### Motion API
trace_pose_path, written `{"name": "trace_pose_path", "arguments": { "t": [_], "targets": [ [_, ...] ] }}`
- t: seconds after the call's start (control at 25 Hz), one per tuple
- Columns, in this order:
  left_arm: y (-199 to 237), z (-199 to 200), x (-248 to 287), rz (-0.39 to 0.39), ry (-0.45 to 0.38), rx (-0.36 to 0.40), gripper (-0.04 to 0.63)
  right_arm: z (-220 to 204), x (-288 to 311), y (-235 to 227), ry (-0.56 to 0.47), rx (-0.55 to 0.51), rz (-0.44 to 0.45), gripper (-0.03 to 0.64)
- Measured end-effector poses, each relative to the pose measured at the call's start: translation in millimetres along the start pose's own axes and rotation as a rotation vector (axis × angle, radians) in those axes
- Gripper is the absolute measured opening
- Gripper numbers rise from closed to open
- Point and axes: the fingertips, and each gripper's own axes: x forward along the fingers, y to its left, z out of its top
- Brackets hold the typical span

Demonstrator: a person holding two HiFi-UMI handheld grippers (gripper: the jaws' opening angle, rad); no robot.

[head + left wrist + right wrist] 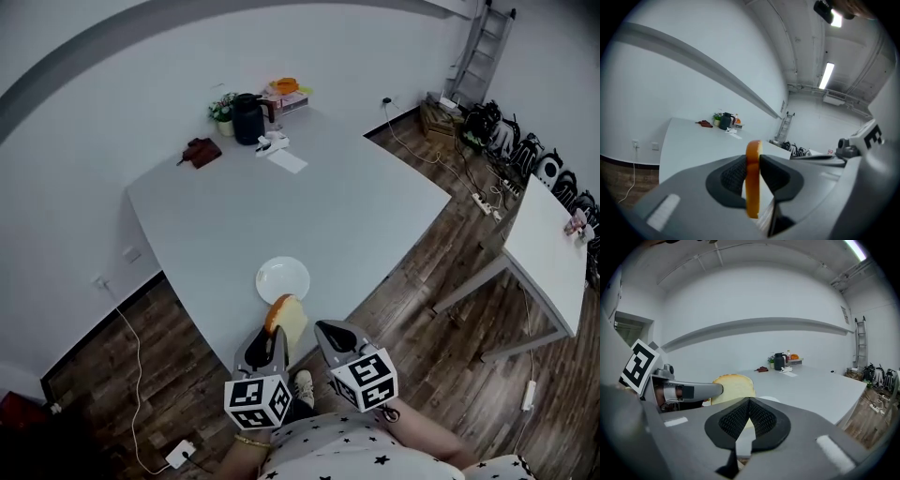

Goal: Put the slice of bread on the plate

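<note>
Right, left gripper (751, 163) is pinching the bread (752, 187): slice stands on edge, one pad on each face. Right gripper (749, 401) is pressed together with nothing in it, riding just to the right of the left one. The plate (283, 279) sits just ahead of and below the left tips, on the near part of the table (309, 206), close to its edge.

Risks as I see them:
- The slice is upright. If I let go like this it can topple either way and land half off the plate, or off the table edge on my side. Tilting it flat first would fix that.
- Soft bread, grip on one end only, so most of it sticks out past the tips. It may sag or tear if I jerk.
- Going low, the jaws could nudge the plate toward the edge.
- The right gripper is near enough to clip the slice.

Views:
- The left gripper view shows the pad contact edge-on but no plate.
- The right gripper view gives the broad face and the overhang, and a white sliver beyond that is probably the plate.
- Only the head view shows bread against plate and table edge.
</note>
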Motion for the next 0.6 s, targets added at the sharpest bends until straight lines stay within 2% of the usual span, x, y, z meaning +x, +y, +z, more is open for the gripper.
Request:
{"name": "trace_pose_path", "arguments": {
  "t": [0.28,0.6],
  "targets": [
    [28,12,55,-0.006,0.043,-0.017,0.092,21,56,-22,0.014,0.03,-0.002,-0.002],
    [63,5,125,-0.025,0.108,-0.191,0.092,19,98,-46,0.063,0.061,-0.024,-0.002]
  ]
}}
